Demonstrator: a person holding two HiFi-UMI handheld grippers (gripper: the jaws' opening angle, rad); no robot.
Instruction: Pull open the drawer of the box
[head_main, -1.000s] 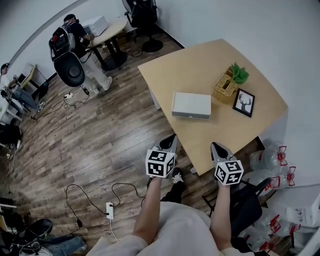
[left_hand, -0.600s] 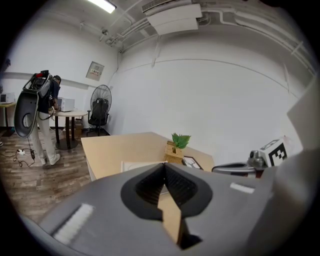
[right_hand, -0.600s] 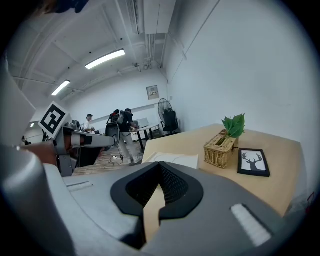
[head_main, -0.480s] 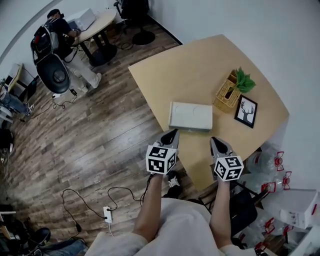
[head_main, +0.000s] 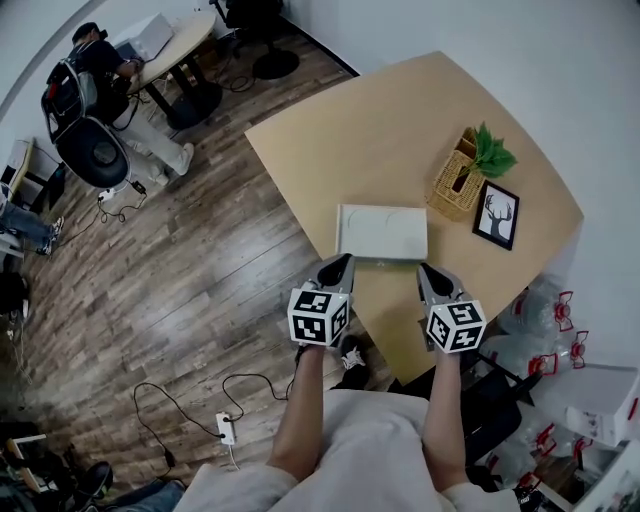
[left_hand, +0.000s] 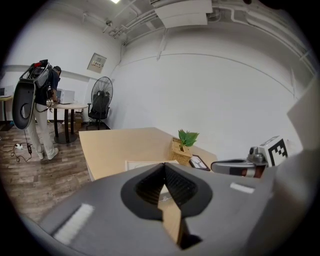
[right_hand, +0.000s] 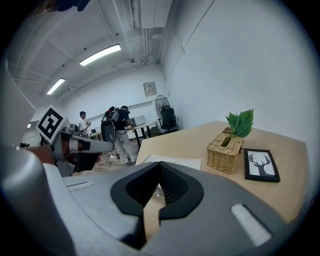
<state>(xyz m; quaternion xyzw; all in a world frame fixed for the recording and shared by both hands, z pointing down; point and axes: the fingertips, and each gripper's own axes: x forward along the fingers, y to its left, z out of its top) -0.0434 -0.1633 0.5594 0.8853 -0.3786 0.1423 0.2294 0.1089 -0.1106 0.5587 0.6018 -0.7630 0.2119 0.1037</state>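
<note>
A flat white box (head_main: 381, 231) lies on the light wooden table (head_main: 400, 130), near its front edge, with its long front side toward me. Its drawer looks pushed in. My left gripper (head_main: 340, 264) hovers just short of the box's front left corner, jaws shut and empty. My right gripper (head_main: 429, 271) hangs by the front right corner, also shut with nothing in it. The box (left_hand: 136, 164) shows low in the left gripper view behind the closed jaws. In the right gripper view the box (right_hand: 172, 161) lies just past the closed tips.
A wicker basket (head_main: 456, 180) with a green plant (head_main: 492, 153) and a framed deer picture (head_main: 496, 215) stand right of the box. A person (head_main: 95, 60) sits at a round table far left. Cables and a power strip (head_main: 228, 430) lie on the wooden floor.
Both grippers have come forward toward the table; the box that lay well ahead of their tips now sits right in front of them. Both stay shut.
</note>
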